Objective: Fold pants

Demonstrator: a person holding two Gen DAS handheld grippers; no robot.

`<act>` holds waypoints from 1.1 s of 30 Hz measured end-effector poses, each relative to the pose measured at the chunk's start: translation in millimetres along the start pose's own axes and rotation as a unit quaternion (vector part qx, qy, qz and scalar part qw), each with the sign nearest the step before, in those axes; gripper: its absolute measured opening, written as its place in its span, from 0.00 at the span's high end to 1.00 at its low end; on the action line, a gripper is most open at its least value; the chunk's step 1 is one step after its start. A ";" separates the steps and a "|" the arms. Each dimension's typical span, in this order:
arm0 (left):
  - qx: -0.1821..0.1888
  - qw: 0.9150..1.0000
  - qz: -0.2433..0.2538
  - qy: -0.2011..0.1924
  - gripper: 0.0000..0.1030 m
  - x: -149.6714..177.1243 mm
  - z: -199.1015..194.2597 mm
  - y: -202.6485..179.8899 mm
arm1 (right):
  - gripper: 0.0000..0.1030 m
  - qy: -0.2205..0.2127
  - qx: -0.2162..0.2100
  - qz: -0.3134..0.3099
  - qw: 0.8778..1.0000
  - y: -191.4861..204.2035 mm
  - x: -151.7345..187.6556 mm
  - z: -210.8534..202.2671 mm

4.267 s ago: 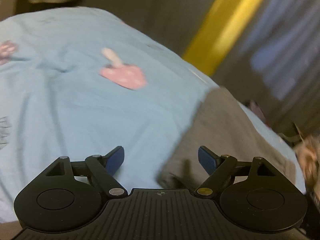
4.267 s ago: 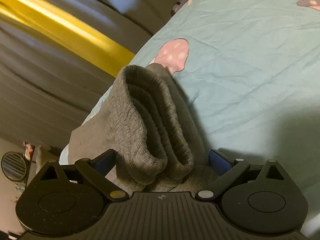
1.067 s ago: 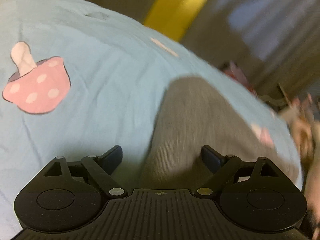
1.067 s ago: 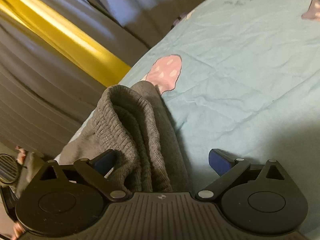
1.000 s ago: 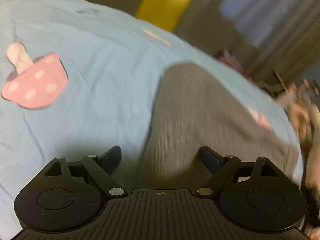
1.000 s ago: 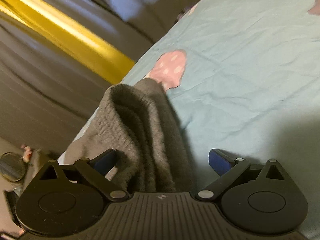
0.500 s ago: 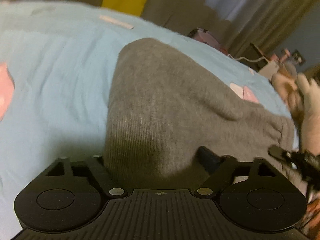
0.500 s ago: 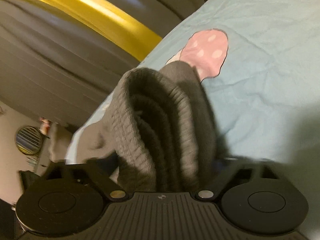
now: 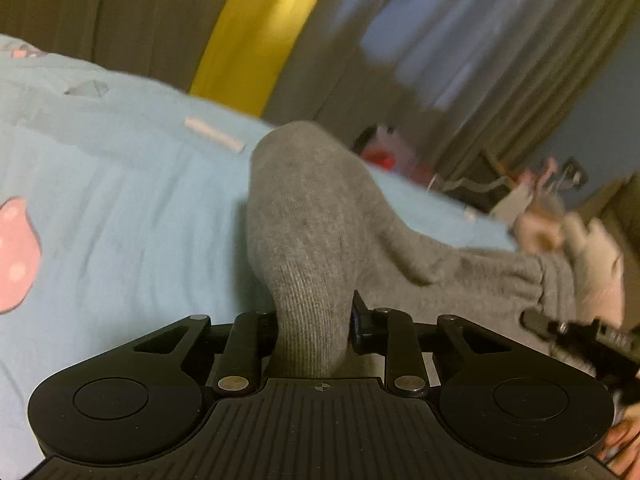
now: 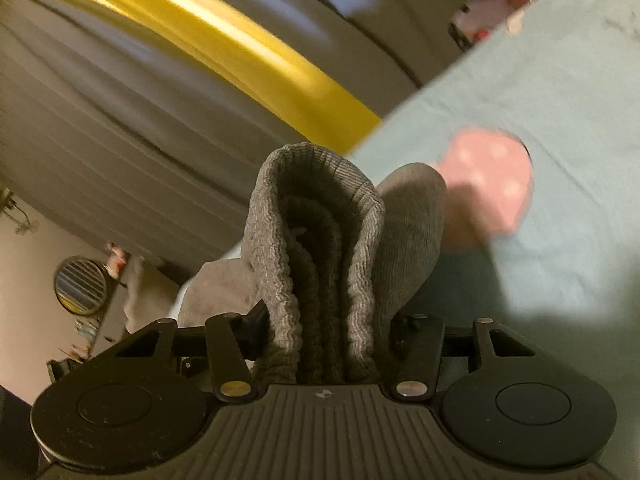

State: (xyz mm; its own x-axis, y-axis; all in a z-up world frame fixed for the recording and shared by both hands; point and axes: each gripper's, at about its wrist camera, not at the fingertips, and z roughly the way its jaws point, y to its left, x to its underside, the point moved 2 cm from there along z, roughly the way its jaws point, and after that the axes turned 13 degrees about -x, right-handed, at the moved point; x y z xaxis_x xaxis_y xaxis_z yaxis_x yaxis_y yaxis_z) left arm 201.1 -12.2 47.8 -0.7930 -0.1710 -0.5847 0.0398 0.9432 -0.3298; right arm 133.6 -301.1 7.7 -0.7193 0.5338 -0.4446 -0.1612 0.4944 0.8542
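The left gripper has just been closing and now pinches a gathered fold of the grey pants between its jaws; the pad on the left side of the frame is buried behind the cloth, and only the edge of the other pad shows. The right gripper has likewise just been closing, and its jaws squeeze the thick ribbed waistband of the pants, stacked in several layers; both of its pads are hidden by the knit, so the grip reads only from the cloth bunched between the linkages.

In the left wrist view the pants rise from the jaws at bottom centre as a hump, then run off to the right edge across the light blue bedsheet. There, blurred, a person's hand and the black tip of the other gripper show against the cloth; where exactly that tip meets the fabric is hard to make out. A pink mushroom print is cut off at the left edge.

The right wrist view alone shows the waistband's layered end, standing at centre frame, and a smeared pink mushroom print at centre right. Grey curtains with a yellow band fill the upper left, streaked by motion. A small round object at lower left is too unclear to name.
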 end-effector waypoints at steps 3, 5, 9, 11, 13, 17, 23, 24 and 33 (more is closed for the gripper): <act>-0.036 0.999 0.001 -0.021 0.43 -16.6 -1.0 -7.3 | 0.38 -0.018 0.004 -0.001 1.000 6.0 -23.3 -1.3; -0.106 0.993 0.005 -0.045 0.22 -22.3 -4.6 -8.6 | 0.10 -0.011 0.057 -0.013 0.998 5.6 -38.1 0.9; -0.102 0.992 0.043 -0.053 0.08 -4.1 -18.6 -5.8 | 0.04 -0.014 0.165 -0.062 0.984 8.2 -36.7 -8.9; -0.094 0.993 0.064 -0.031 0.08 18.7 -19.7 -4.6 | 0.04 0.004 0.154 -0.054 0.987 4.3 -22.3 -12.1; -0.102 0.991 0.082 0.000 0.08 44.1 -16.0 3.1 | 0.04 0.026 0.157 -0.046 0.986 -4.3 -1.6 -12.6; -0.211 0.969 0.128 0.013 0.04 76.2 -0.4 13.4 | 0.04 0.047 0.220 -0.101 0.969 -20.3 34.2 -13.3; -0.275 0.960 0.048 -0.009 0.03 86.1 -27.2 32.9 | 0.04 -0.034 0.316 -0.163 0.934 10.7 55.9 -40.4; -0.259 0.965 0.033 0.000 0.03 88.9 -30.9 34.7 | 0.04 -0.034 0.318 -0.171 0.932 13.3 64.3 -43.3; -0.192 0.979 0.065 0.030 0.03 138.1 -67.8 -12.1 | 0.04 -0.010 0.313 -0.218 0.924 56.2 117.2 -45.7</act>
State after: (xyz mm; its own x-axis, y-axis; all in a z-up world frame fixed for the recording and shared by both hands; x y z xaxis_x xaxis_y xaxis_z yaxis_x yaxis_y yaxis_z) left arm 49.9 -27.9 21.2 -0.8310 -0.0367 -0.5551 -0.0802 0.9953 0.0544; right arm 9.4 -242.0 15.8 -0.6641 0.1992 -0.7206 -0.0060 0.9624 0.2716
